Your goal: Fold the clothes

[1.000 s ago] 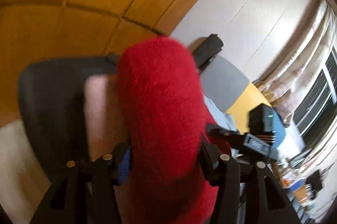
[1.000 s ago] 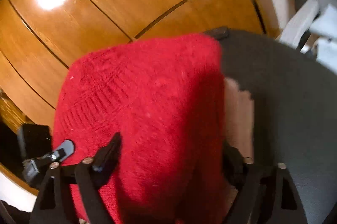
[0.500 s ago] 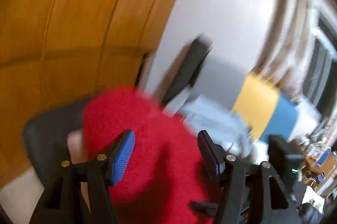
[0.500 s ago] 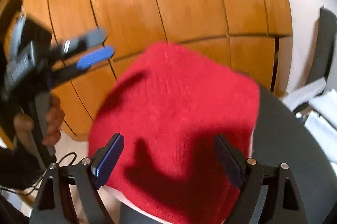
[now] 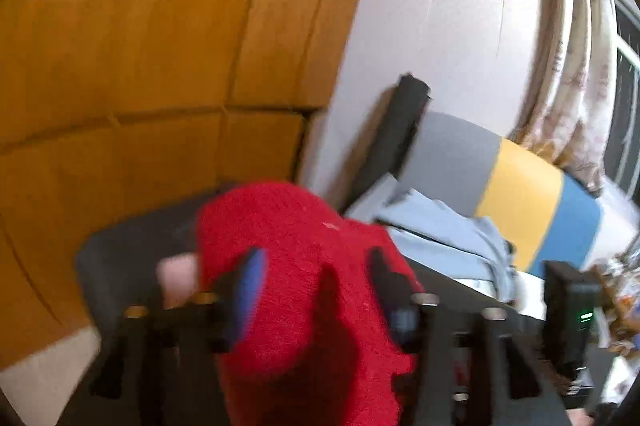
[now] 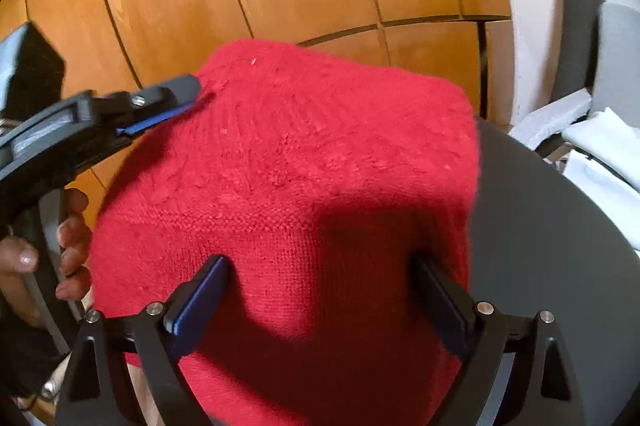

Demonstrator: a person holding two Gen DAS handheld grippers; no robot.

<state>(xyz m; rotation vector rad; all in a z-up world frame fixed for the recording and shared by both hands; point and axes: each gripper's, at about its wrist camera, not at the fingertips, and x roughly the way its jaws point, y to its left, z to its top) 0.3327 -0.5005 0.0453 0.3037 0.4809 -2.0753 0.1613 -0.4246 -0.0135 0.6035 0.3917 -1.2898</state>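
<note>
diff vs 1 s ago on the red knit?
Both grippers let go of the red sweater: a second ago each was clamped on it, now the right gripper and left gripper stand open with fingers spread above it. The left has drawn back to the sweater's edge. The sweater still lies folded on the dark round table.

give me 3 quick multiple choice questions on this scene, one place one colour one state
1. Where does the red sweater lie?
A on the curtain
B on the dark grey surface
C on the striped cushion

2. What colour are the pads of the right gripper?
A blue
B green
C white

3. The right gripper is:
A shut on the sweater
B shut on nothing
C open

Answers: 1 B, grey surface shows beside it; 2 A, both pads look blue; 3 C, its jaws stand wide apart.
</note>
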